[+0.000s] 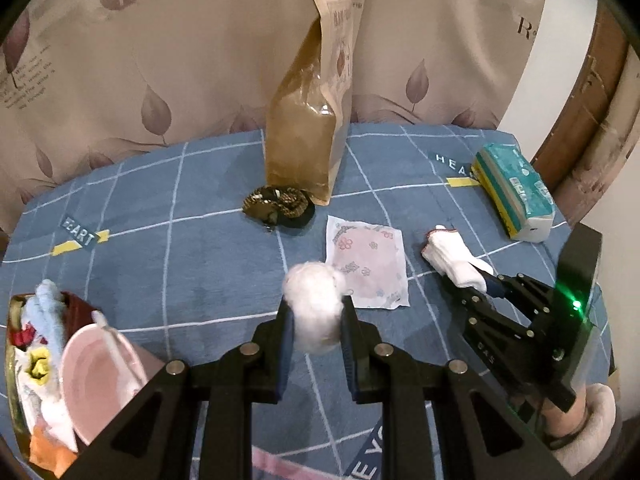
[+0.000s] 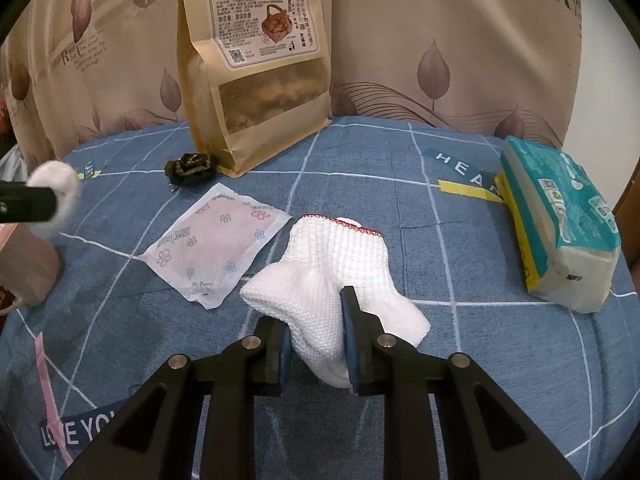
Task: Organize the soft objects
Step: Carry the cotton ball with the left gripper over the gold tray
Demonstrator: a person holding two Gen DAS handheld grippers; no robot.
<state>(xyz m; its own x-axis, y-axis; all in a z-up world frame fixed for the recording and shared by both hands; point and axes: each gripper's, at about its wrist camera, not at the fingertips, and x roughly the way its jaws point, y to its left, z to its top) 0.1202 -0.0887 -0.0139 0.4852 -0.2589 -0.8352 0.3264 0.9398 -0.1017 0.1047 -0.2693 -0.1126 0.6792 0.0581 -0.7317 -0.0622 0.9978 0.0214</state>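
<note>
Blue checked bedsheet (image 2: 400,184) spread across the bed, crossed by thin white lines and printed word labels. Behind it, a beige curtain (image 2: 440,40) patterned with leaves. Standing upright at the far side of the bed, a tall brown paper snack bag (image 2: 256,80) with a clear window and a white label. At the right edge, a teal and white tissue pack (image 2: 560,224) lying flat. At the lower left of the left wrist view, a container (image 1: 12,360) crowded with soft bits of cloth, with a pink bowl (image 1: 96,376) leaning against it. Left tongs (image 1: 316,320) closed narrow on a white fluffy pom-pom (image 1: 314,304), raised above the sheet. Right tongs (image 2: 316,336) pinched narrow on a white knitted glove (image 2: 336,264), gripping its finger end; red-trimmed cuff lying on the sheet, pointing away. Just left of the glove, a flat white sachet (image 2: 216,244) printed with small flowers, apart from it. Near the foot of the snack bag, a small dark scrunchie (image 2: 190,166) with a gold pattern.
</note>
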